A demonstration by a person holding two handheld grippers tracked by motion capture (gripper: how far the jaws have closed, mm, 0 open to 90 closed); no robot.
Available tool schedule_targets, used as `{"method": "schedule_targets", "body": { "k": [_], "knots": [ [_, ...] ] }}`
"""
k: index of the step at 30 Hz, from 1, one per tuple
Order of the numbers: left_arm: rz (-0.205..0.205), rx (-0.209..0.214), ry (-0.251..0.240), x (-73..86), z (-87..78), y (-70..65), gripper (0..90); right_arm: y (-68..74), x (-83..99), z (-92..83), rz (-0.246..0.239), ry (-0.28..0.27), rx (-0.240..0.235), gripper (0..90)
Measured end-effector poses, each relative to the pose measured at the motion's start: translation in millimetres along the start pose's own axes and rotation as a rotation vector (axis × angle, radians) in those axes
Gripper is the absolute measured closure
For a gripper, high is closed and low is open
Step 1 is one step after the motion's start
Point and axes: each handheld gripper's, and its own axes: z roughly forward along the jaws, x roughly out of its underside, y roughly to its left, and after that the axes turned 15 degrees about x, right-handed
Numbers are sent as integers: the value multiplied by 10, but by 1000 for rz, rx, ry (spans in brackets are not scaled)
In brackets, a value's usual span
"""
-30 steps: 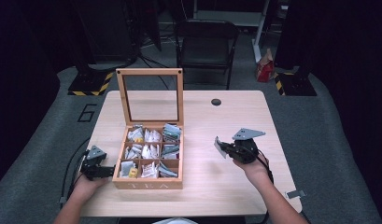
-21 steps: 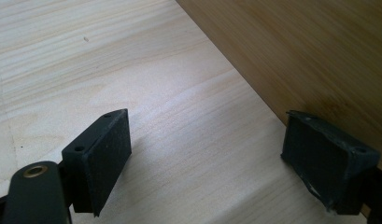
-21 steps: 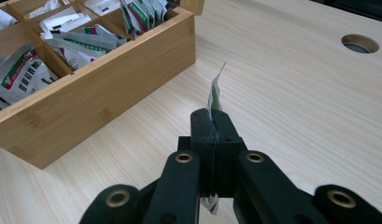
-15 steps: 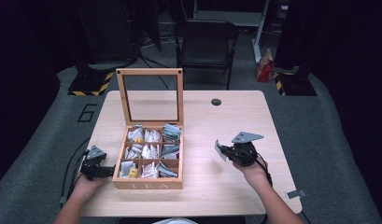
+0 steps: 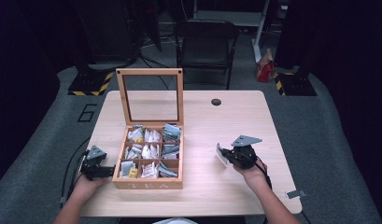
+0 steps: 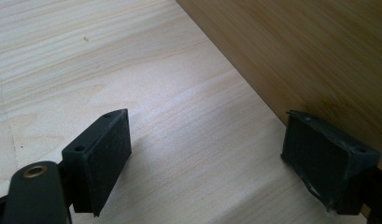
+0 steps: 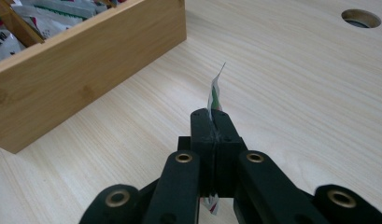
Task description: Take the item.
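An open wooden tea box (image 5: 149,184) with its glass lid (image 5: 150,71) standing upright sits left of the table's middle, its compartments full of sachets. My right gripper (image 5: 224,156) is to the right of the box, low over the table, shut on a white tea sachet (image 5: 221,153). In the right gripper view the sachet (image 7: 215,91) sticks up edge-on from between the closed jaws of that gripper (image 7: 212,116), with the box wall (image 7: 76,74) to the left. My left gripper (image 5: 107,171) rests by the box's left front corner, open and empty (image 6: 212,154), one pad close to the box's side (image 6: 310,56).
A round cable hole (image 5: 216,101) lies at the table's far edge (image 7: 360,18). A black chair (image 5: 205,42) stands behind the table. A small clip (image 5: 293,193) sits near the table's front right corner. Bare light wood (image 5: 216,196) spreads between the box and my right hand.
My right gripper has sunk a little toward the table, still holding the sachet. The left gripper and the box have stayed in place.
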Motion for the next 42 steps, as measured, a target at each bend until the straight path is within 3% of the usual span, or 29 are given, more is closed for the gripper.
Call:
{"method": "schedule_targets", "body": {
  "k": [15,42],
  "knots": [
    [0,0,0,0,0,0,152,72,101,70,-27,26,11,895],
    [0,0,0,0,0,0,152,320,216,198,-67,73,-85,877]
  ]
}}
